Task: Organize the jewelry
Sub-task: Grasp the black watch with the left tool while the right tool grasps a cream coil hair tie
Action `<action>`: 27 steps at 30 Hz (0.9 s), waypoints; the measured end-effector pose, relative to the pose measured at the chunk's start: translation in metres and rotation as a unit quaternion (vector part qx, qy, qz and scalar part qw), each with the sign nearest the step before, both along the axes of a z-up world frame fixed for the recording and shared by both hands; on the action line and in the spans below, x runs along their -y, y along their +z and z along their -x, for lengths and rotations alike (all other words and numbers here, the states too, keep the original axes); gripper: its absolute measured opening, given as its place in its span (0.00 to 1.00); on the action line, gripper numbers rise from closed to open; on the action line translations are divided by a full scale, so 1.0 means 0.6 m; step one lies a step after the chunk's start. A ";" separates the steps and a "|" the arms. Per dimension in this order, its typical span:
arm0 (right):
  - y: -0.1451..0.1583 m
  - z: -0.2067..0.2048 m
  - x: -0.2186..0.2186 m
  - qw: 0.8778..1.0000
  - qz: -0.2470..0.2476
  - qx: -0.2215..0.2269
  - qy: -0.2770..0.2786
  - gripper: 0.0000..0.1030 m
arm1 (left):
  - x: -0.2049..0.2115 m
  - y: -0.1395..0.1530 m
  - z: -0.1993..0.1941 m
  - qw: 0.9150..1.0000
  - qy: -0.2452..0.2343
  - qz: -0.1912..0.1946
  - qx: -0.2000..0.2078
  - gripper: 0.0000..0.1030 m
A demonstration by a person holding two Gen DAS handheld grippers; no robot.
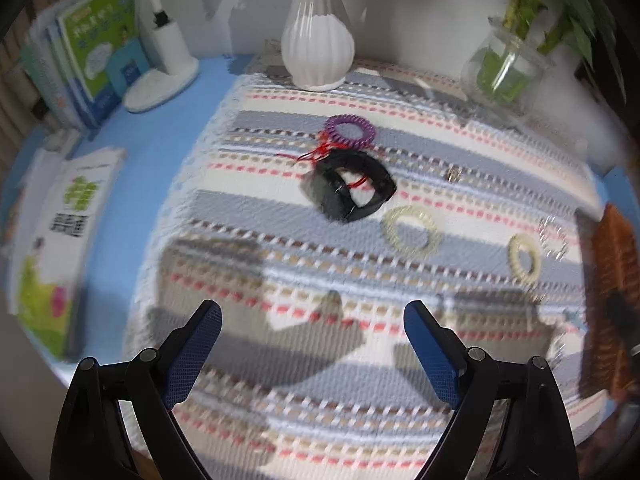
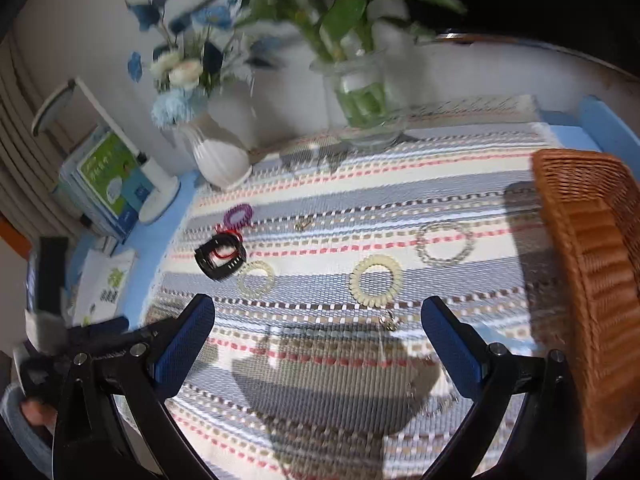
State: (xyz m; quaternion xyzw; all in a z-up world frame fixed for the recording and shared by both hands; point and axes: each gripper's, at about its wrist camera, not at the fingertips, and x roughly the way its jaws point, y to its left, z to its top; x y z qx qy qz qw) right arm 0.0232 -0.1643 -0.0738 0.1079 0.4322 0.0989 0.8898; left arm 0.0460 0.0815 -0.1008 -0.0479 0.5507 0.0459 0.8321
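Note:
Jewelry lies scattered on a striped woven mat (image 1: 280, 208). In the left wrist view a black band (image 1: 352, 184) with a red string (image 1: 320, 156) through it sits mid-mat, and a purple coil tie (image 1: 350, 130) lies just behind it. Two cream coil ties (image 1: 410, 228) (image 1: 524, 258) and a clear bead bracelet (image 1: 554, 236) lie to the right. My left gripper (image 1: 313, 312) hangs open above bare mat, short of the black band. My right gripper (image 2: 317, 304) is open too, above the mat, with a cream coil tie (image 2: 376, 278) and a small charm (image 2: 390, 322) just ahead of it.
A brown wicker basket (image 2: 588, 260) stands at the mat's right edge. A white ribbed vase (image 1: 316, 40) and a glass vase of green stems (image 1: 504, 64) stand at the back. A white lamp base (image 1: 160, 80) and books (image 1: 92, 52) stand on the blue tabletop at left.

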 end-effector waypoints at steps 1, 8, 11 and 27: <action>-0.007 -0.010 -0.007 1.000 0.010 -0.002 0.010 1.00 | -0.008 -0.005 -0.013 1.000 0.005 0.015 -0.001 0.90; -0.123 -0.121 -0.067 0.987 0.081 -0.101 0.093 0.86 | -0.056 -0.045 -0.102 0.996 0.047 0.074 -0.019 0.89; -0.133 -0.146 -0.080 0.987 0.049 -0.106 0.113 0.86 | -0.060 -0.060 -0.124 0.993 0.043 0.103 -0.024 0.85; -0.152 -0.175 -0.169 0.974 0.080 -0.077 0.199 0.58 | -0.037 -0.098 -0.176 0.988 0.048 0.139 -0.046 0.25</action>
